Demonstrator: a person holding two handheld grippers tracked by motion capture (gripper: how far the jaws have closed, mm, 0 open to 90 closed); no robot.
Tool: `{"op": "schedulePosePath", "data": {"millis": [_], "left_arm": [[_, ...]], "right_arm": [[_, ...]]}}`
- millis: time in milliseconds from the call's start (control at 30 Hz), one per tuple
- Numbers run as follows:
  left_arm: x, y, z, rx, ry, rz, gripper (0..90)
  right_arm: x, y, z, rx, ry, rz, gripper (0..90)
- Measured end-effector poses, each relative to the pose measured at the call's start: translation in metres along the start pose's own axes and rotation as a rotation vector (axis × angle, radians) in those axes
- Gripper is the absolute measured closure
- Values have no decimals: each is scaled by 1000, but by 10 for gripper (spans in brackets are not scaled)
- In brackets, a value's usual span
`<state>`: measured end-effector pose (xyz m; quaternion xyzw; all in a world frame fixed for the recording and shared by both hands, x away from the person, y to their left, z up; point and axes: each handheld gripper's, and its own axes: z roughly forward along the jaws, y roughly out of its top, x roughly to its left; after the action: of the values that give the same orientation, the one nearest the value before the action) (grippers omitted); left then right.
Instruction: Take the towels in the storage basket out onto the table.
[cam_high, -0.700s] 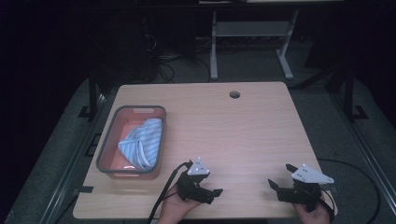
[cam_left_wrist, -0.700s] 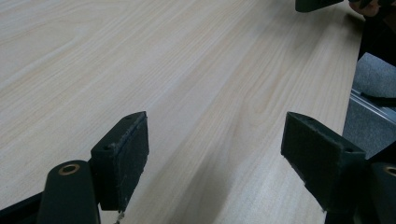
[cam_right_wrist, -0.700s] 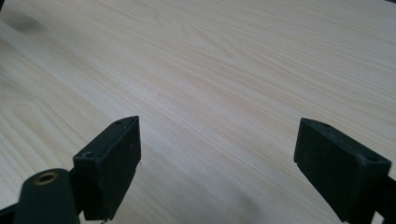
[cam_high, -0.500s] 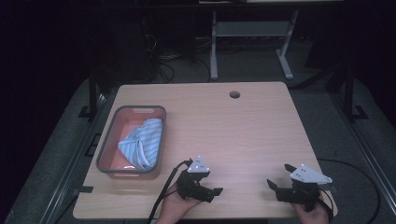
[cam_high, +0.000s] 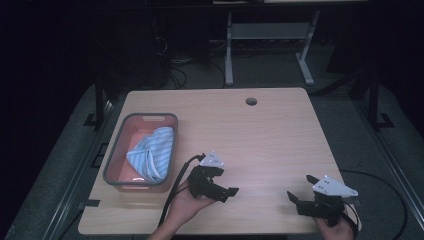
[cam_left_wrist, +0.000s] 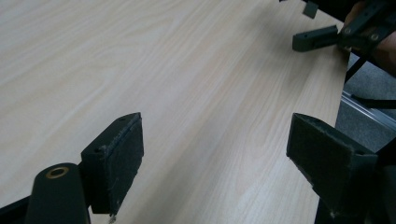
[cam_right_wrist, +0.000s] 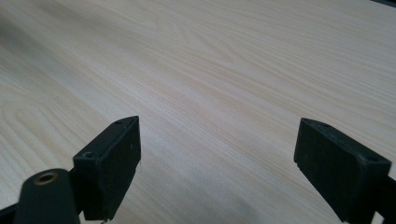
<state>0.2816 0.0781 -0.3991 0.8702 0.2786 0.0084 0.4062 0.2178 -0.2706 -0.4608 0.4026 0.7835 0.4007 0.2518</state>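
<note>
Both the left tongs (cam_high: 231, 192) and the right tongs (cam_high: 295, 197) are held apart and empty near the desk (cam_high: 280, 135) front edge. The striped cloth (cam_high: 152, 152) lies in the bin (cam_high: 116, 156) by the left edge; probably only a loose fold would be pinched and the bin dragged.

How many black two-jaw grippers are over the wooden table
2. The left black two-jaw gripper is near the table's front edge, beside the grey bin; the right black two-jaw gripper is at the front right corner.
</note>
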Motion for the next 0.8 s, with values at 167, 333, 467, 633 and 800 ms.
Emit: {"op": "schedulePosePath", "data": {"millis": [167, 333, 467, 633, 800], "left_arm": [[7, 17, -4, 13, -11, -7, 184], [16, 31, -10, 5, -10, -31, 186], [23, 43, -15, 17, -4, -35, 185], [36, 56, -25, 9, 19, -52, 185], [43, 62, -32, 16, 38, -65, 186]], "right_arm": [[0, 0, 0, 1, 0, 3, 143], [1, 1, 1, -1, 4, 3, 143], [1, 1, 1, 2, 4, -5, 143], [0, 0, 1, 3, 6, 3, 143], [0, 1, 0, -3, 4, 8, 143]]}}
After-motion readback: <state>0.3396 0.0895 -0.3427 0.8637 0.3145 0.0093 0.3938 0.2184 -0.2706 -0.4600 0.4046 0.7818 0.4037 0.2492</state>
